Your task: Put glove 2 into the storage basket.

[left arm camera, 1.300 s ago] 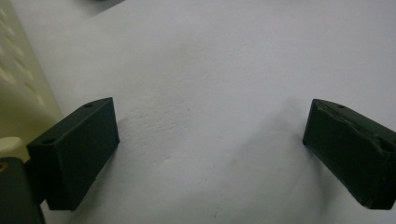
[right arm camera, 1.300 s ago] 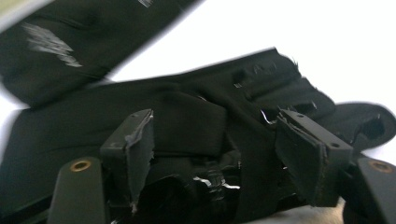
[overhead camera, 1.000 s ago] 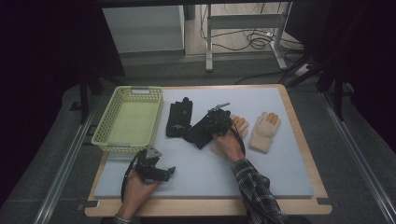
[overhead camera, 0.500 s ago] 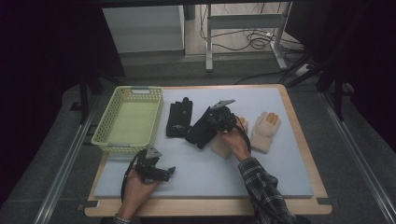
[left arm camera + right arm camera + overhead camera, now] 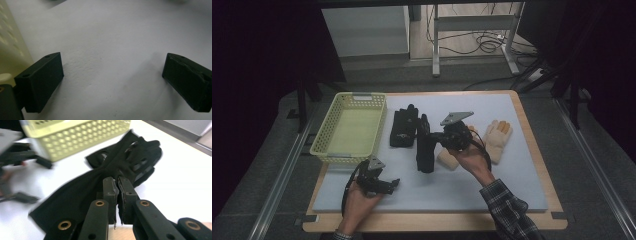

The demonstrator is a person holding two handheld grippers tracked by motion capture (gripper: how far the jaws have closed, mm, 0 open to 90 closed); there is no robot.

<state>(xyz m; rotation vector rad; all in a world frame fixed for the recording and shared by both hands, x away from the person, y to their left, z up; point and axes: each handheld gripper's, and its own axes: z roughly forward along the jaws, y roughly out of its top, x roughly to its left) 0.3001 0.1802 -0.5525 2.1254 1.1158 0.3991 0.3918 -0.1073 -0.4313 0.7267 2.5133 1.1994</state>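
White mat (image 5: 492, 185) on a wooden table, gloves and basket (image 5: 349, 127) laid out.
Right gripper (image 5: 428, 135) pinched a black glove (image 5: 424, 150) at mat centre, basket at ten o'clock; left gripper (image 5: 387, 185) rested agape, empty, at seven o'clock.

A pale yellow perforated plastic basket (image 5: 348, 131) sits far left on a pale lavender-grey mat (image 5: 512, 190). Two black fabric gloves (image 5: 403, 129) lie centre, two tan gloves (image 5: 498, 138) right. Both grippers have black jaws. The person's right sleeve (image 5: 510, 211) is dark plaid.
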